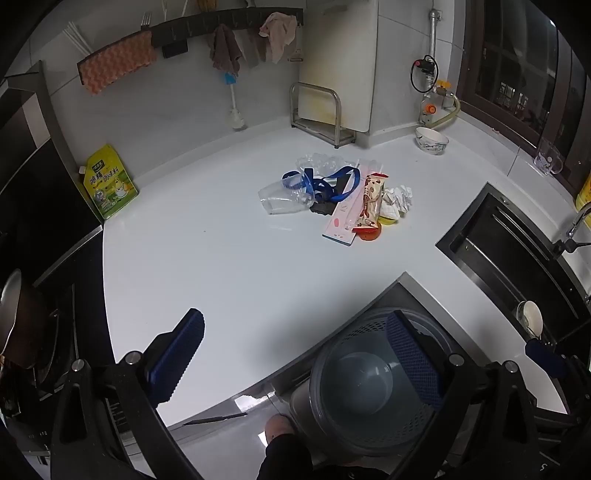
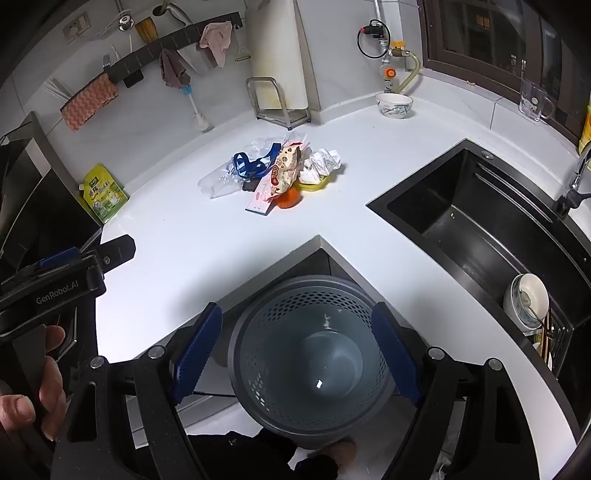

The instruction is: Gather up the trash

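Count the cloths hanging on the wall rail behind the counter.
3 at least. An orange waffle cloth at the rail's left end, a brownish rag near the middle, a pink rag towards the right. A darker one may hang between the last two.

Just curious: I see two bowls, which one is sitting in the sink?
The white bowl with other dishes at the sink's near end. The patterned bowl stands on the counter.

One grey perforated bin (image 2: 310, 365) stood on the floor, and one heap of trash (image 1: 332, 195) lay on the counter. There were two bowls, one white-and-blue (image 2: 393, 105) and one in the sink (image 2: 529, 301). One yellow pouch (image 1: 110, 182), one glass mug (image 2: 532, 100) and two hanging cloths (image 1: 226, 48) (image 1: 277, 35) completed it.
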Available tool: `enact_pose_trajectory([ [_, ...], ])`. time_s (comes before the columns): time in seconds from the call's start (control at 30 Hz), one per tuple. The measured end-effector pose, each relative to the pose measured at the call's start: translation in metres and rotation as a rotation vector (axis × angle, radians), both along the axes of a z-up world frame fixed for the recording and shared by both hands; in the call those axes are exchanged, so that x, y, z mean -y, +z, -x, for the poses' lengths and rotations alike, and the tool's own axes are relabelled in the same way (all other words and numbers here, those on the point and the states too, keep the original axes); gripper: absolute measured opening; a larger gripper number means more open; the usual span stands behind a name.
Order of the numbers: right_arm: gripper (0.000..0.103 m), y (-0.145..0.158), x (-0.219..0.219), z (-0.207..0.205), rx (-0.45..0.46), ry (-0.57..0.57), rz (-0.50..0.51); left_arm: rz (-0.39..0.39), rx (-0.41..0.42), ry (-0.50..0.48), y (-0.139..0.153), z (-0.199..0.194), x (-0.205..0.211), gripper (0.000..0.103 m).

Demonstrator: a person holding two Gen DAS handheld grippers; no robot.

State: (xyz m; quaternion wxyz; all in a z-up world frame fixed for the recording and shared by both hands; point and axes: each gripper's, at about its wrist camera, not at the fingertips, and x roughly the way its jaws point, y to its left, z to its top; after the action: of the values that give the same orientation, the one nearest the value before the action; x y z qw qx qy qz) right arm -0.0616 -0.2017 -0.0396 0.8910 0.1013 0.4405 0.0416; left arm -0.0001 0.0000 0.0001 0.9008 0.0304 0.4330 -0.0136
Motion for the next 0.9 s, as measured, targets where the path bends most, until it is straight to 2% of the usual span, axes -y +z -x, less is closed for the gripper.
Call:
enact_pose_trajectory([
  [0.6,0.079,0.003,0.002,0.0,0.001,0.001,-0.004,-0.006,0.003,0.001,0.006,0.001,-0.003,0.097],
  [0.8,0.079,-0.006,0.0,0.004,0.002,-0.001,-0.005,-0.008,0.004,0.001,0.006,0.002,-0.002,0.097],
  [0.9,0.079,0.005,0.003,0.0,0.002,-0.002,-0.005,-0.01,0.006,0.001,0.005,0.002,-0.002,0.097],
])
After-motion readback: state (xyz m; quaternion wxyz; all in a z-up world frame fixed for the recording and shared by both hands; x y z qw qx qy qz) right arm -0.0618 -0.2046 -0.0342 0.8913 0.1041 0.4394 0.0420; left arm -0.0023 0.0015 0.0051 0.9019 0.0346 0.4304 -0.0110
